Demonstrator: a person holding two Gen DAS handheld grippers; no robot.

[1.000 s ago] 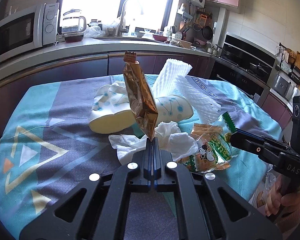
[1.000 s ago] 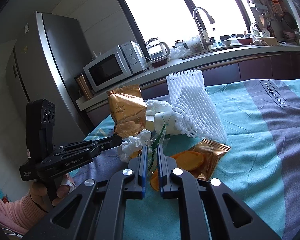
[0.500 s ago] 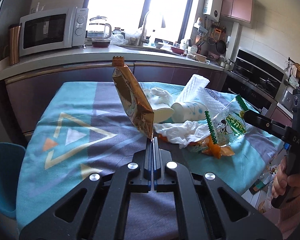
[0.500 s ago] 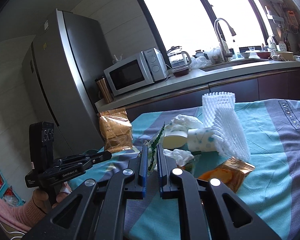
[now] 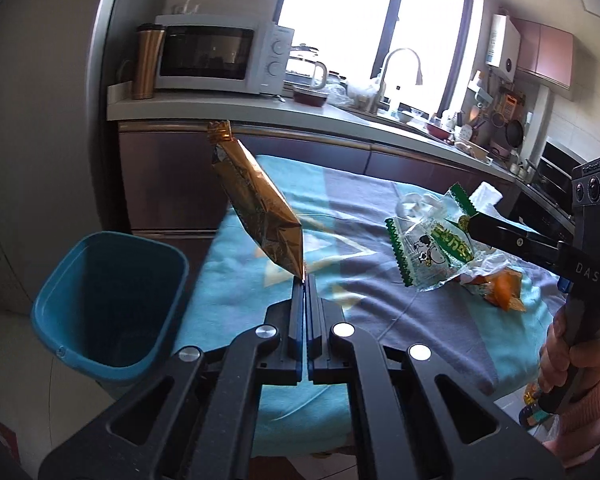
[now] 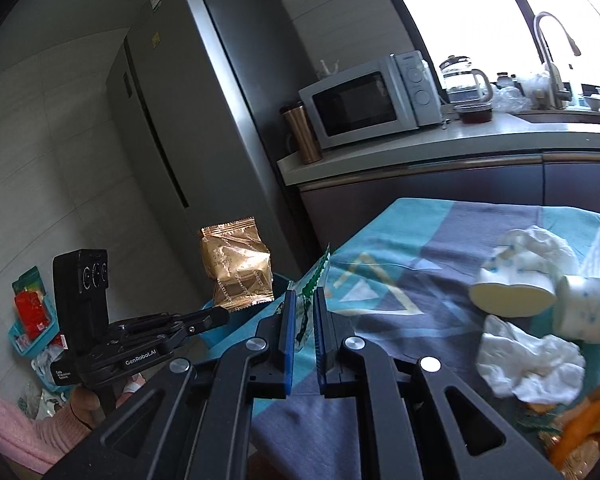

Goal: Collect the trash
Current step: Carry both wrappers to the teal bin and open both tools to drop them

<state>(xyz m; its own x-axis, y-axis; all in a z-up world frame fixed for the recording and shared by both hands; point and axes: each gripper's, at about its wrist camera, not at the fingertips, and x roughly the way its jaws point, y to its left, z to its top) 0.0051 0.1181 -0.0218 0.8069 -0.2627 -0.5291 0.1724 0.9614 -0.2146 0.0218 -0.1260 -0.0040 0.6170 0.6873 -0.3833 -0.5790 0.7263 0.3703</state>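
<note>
Both wrappers now swung toward blue plastic bin (image 5: 108, 304): left gripper (image 5: 305, 280) pinches crinkled gold foil wrapper (image 5: 260, 212), right gripper (image 6: 302, 308) clamps clear green-edged snack wrapper (image 6: 306, 300).

Home kitchen: microwave (image 5: 220, 58), fridge (image 6: 204, 120), sink faucet (image 5: 400, 68).

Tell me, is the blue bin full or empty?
Mostly empty, as far as shows. The left wrist view looks down into the bin: bare dark walls, no trash visible. Its very bottom is shadowed, so small bits cannot be ruled out.
</note>
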